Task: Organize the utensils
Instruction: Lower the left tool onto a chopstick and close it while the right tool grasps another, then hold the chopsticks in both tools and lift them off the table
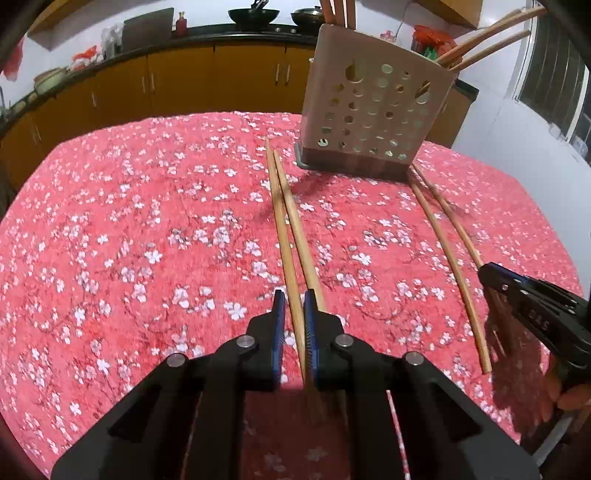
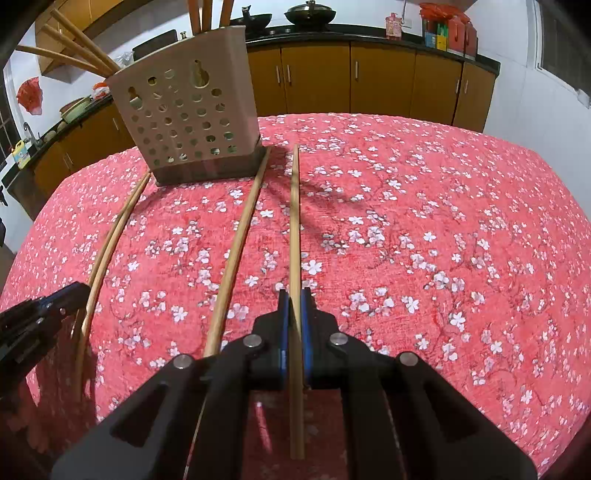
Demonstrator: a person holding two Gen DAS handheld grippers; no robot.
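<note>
A beige perforated utensil holder (image 1: 373,114) stands at the far side of the red floral tablecloth, with several chopsticks (image 1: 480,44) sticking out. My left gripper (image 1: 294,306) is shut on a wooden chopstick (image 1: 284,240); its partner (image 1: 295,221) lies just right of it. A second pair (image 1: 447,254) lies to the right. In the right wrist view the holder (image 2: 184,118) is at upper left. My right gripper (image 2: 294,302) is shut on one chopstick (image 2: 294,221); another (image 2: 240,240) lies to its left, and a pair (image 2: 107,251) lies farther left.
The red floral tablecloth (image 1: 129,240) covers the whole table. Yellow kitchen cabinets (image 2: 369,81) and a dark counter with woks (image 2: 310,14) stand behind. The right gripper's body shows at the left view's right edge (image 1: 535,306), the left gripper's at the right view's left edge (image 2: 37,321).
</note>
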